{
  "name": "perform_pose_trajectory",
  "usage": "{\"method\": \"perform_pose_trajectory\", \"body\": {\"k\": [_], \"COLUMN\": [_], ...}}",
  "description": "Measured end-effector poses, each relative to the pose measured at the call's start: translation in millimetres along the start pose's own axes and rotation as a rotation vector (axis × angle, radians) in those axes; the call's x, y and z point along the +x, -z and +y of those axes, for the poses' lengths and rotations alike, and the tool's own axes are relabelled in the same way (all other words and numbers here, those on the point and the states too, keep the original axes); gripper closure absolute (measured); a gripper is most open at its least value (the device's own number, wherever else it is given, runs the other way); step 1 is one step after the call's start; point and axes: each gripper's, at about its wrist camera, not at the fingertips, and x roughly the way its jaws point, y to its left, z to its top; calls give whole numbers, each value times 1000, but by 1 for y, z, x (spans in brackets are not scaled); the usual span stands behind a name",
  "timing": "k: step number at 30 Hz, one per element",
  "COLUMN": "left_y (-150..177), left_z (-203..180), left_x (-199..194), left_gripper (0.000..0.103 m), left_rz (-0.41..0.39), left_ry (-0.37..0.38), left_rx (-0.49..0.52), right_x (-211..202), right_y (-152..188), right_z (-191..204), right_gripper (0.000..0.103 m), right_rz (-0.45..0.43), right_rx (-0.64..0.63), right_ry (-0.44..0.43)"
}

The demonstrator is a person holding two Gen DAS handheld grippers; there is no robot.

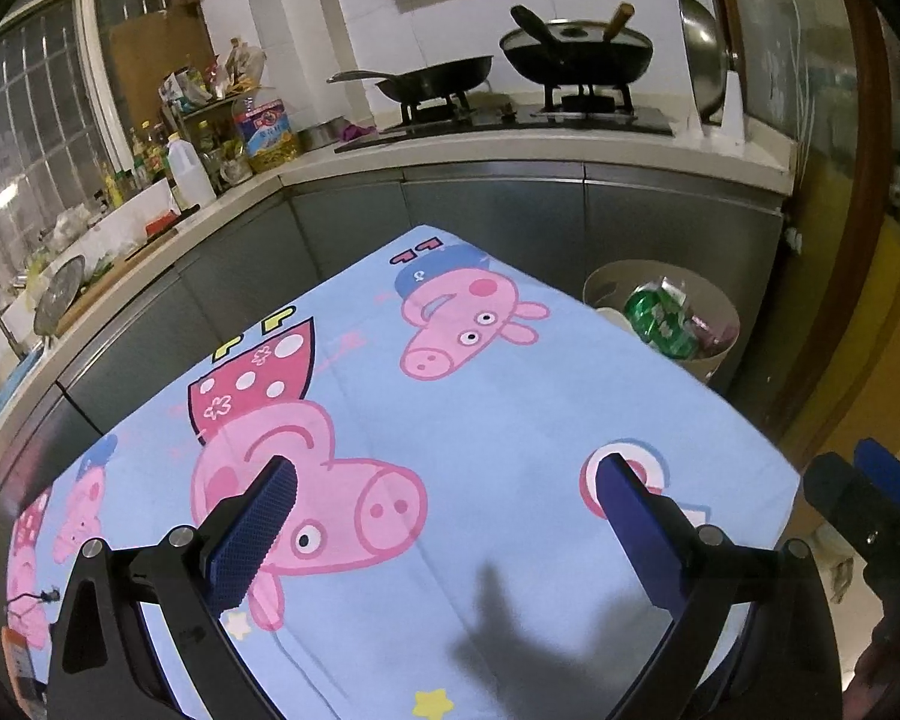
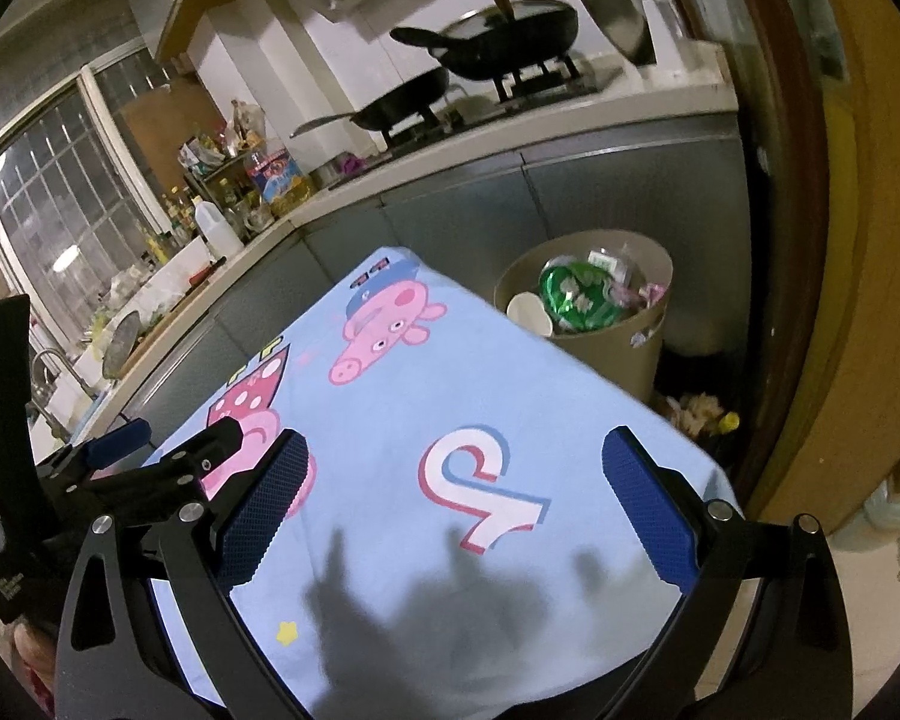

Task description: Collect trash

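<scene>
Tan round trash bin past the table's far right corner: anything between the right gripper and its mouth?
Nothing visible: only bare blue cartoon tablecloth lies between the open right gripper and the tan round trash bin.

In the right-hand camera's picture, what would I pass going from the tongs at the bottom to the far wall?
Right tongs → blue cartoon tablecloth → beige trash bin → grey cabinet doors → frying pan → black wok.

Home kitchen: woks [image 1: 576, 54] on gas hob [image 1: 510, 120], oil bottles [image 1: 267, 135].
</scene>
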Motion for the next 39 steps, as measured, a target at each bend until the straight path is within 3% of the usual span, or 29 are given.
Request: {"method": "perform_pose_trajectory", "body": {"k": [39], "left_y": [-4], "left_z": [14], "left_x": [-2], "left_gripper": [4], "left_rz": [-6], "left_ry": [27], "left_rx": [0], "right_x": [-6], "right_y": [-6], "right_z": [8], "right_gripper": [5], "right_rz": [4], "right_rx": [9], "right_ry": [3]}}
